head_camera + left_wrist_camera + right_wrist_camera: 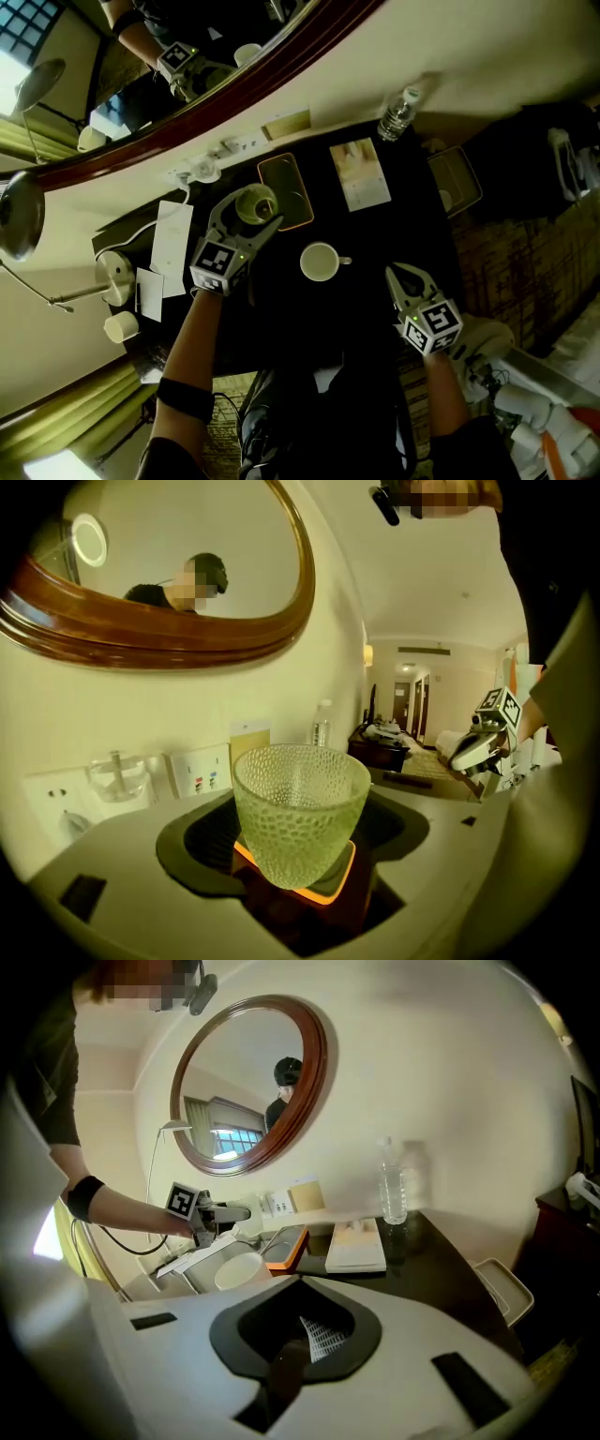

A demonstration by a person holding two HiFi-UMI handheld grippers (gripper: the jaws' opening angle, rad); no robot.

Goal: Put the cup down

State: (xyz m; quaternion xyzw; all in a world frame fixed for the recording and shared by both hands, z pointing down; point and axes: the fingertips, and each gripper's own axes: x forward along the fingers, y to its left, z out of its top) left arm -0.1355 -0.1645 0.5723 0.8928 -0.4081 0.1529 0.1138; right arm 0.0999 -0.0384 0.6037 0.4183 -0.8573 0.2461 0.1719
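Note:
A textured clear glass cup (255, 202) (300, 808) sits upright between the jaws of my left gripper (251, 214), which is shut on its sides. It hangs over the left end of a dark tray with an orange rim (305, 202) (339, 881); I cannot tell if its base touches the tray. A white mug (320, 262) (239, 1269) stands on the dark table (375, 244) between my two grippers. My right gripper (398, 275) (305, 1344) is shut with nothing in it, near the table's front right. The right gripper view shows the left gripper (211, 1213) beyond the mug.
A water bottle (398, 114) (394, 1190) and a booklet (360, 173) (356, 1244) lie at the back of the table. Papers (172, 236), a lamp base (114, 272) and a small white cup (121, 326) crowd the left end. A round mirror (248, 1082) hangs on the wall behind. A bin (455, 178) stands right.

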